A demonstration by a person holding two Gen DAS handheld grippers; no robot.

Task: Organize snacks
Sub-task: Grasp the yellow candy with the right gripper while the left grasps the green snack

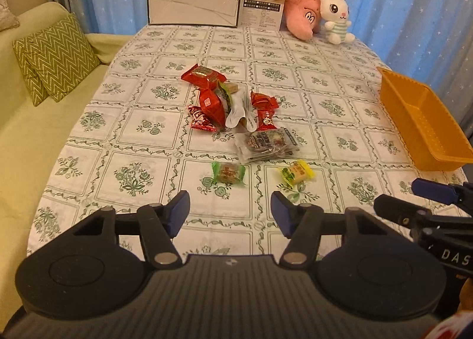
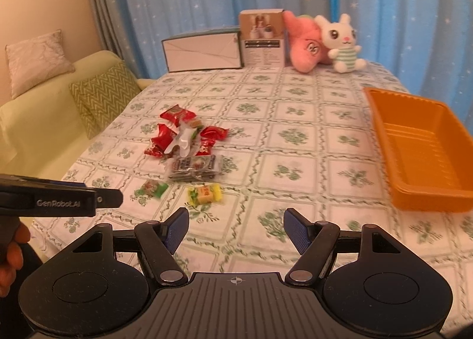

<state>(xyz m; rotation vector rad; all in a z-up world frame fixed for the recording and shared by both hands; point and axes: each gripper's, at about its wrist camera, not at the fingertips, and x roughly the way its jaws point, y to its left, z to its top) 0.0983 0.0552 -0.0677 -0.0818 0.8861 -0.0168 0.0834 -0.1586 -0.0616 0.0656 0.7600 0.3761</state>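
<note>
Surface [image 1: 142,120], clothed in a green floral check, carries every item; sofa with zigzag cushion [image 1: 56,58] alongside at the left.

Orange basket [image 2: 425,143]: at the surface's right edge, well apart from the snacks, nothing visible inside; judged to be the destination. The right wrist view shows its ribbed floor; the left wrist view shows only a slanted side wall.

Flat box [image 1: 193,6], upright printed carton [image 1: 263,1], pink plush [image 1: 301,13] and white rabbit [image 1: 337,16]: lined along the far edge, clear of the work.

Left tool [image 1: 230,208]: jaws apart, nothing between them, poised short of the nearest sweets. Right tool [image 2: 235,228]: jaws wide, likewise holding nothing. Each view catches the other tool from the side; only the right wrist view shows a person's fingers [image 2: 11,250] on the left handle.

Snack pile [image 1: 224,102]: red wrappers and one white packet heaped mid-surface, overlapping. Clear multi-pack [image 1: 267,143] just nearer.

Green sweet [image 1: 229,173] and yellow sweet [image 1: 297,174]: lying singly, closest to the tools, apart from one another; judged the easiest first picks. Sorting not yet begun.
</note>
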